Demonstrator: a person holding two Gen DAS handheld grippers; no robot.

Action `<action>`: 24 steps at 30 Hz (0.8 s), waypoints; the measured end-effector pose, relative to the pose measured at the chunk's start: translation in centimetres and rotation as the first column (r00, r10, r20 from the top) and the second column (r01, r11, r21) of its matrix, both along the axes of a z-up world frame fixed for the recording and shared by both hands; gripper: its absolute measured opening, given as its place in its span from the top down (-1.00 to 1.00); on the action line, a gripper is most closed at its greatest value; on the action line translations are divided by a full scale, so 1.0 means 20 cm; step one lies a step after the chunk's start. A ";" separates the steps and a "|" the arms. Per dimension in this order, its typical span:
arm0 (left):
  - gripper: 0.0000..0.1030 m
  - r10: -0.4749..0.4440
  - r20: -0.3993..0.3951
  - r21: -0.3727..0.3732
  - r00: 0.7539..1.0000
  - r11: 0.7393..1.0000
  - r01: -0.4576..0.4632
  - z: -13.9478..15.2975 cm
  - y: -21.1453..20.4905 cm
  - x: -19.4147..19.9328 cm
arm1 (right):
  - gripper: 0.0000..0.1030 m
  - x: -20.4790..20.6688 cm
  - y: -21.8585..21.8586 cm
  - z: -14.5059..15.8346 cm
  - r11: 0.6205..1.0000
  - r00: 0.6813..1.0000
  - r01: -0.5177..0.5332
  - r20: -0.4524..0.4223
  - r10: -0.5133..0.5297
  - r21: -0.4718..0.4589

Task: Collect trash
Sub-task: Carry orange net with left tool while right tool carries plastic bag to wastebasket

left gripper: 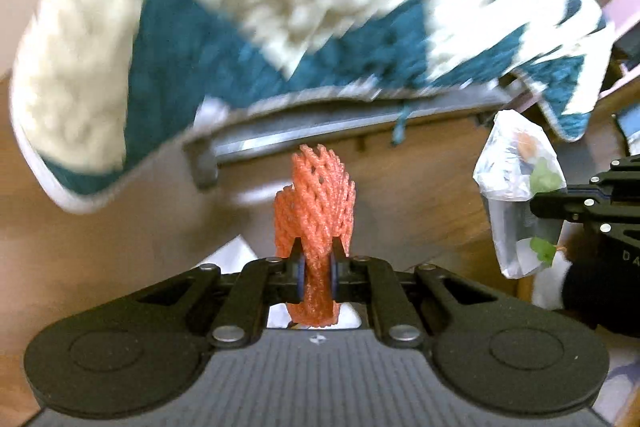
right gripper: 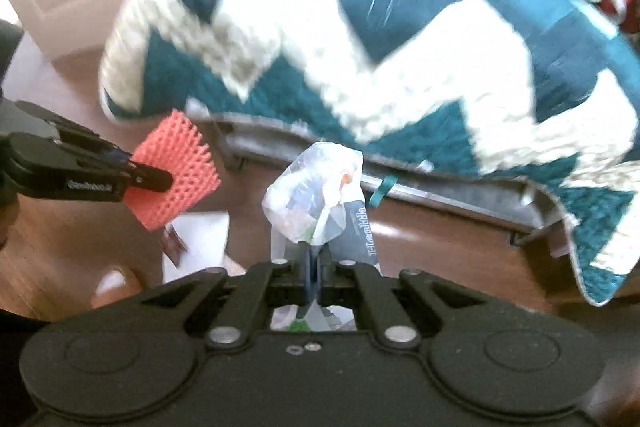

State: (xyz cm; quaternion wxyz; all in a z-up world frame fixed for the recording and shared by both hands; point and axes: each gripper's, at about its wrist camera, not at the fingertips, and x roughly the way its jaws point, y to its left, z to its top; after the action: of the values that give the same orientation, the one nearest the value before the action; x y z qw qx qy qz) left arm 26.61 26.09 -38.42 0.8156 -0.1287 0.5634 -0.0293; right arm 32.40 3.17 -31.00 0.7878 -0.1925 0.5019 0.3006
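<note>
Trash bag (right gripper: 316, 195) pinched in right tool (right gripper: 318, 267), foam net (left gripper: 316, 211) in left tool (left gripper: 318, 267).

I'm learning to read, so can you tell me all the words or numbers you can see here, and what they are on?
"DA": white letters on the right tongs, cut off at the picture's edge.
White lettering on the side of the left tongs: too blurred to read.
Pale printing on the dark packet behind the clear plastic bag: turned sideways and blurred, not readable.
A small white mark on the left tongs' body: a sign, not letters.
The orange foam net carries no writing.
</note>
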 end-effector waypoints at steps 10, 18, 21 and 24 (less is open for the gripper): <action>0.79 -0.027 0.200 0.055 0.979 0.998 0.016 0.70 -0.22 -0.04 | 0.97 -0.17 -0.33 0.75 0.987 0.986 0.018 0.158 -0.044 0.162; 0.79 -0.103 0.390 0.093 0.915 0.993 0.072 1.29 -0.56 -0.14 | 0.97 -0.33 -0.69 1.20 0.968 0.944 0.040 0.308 -0.117 0.247; 0.79 -0.132 0.446 0.106 0.885 0.990 0.095 1.47 -0.70 -0.16 | 0.97 -0.39 -0.82 1.34 0.959 0.923 0.044 0.355 -0.146 0.278; 0.79 -0.174 0.500 0.132 0.848 0.984 0.124 1.63 -0.86 -0.18 | 0.97 -0.44 -0.95 1.47 0.953 0.895 0.046 0.412 -0.173 0.301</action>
State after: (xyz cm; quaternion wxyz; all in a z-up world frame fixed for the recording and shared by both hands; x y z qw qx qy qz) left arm 22.98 8.97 -5.78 0.9358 -0.0335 0.3368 -0.0986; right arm 23.64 -15.92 -1.53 0.9147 -0.1109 0.2758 0.2738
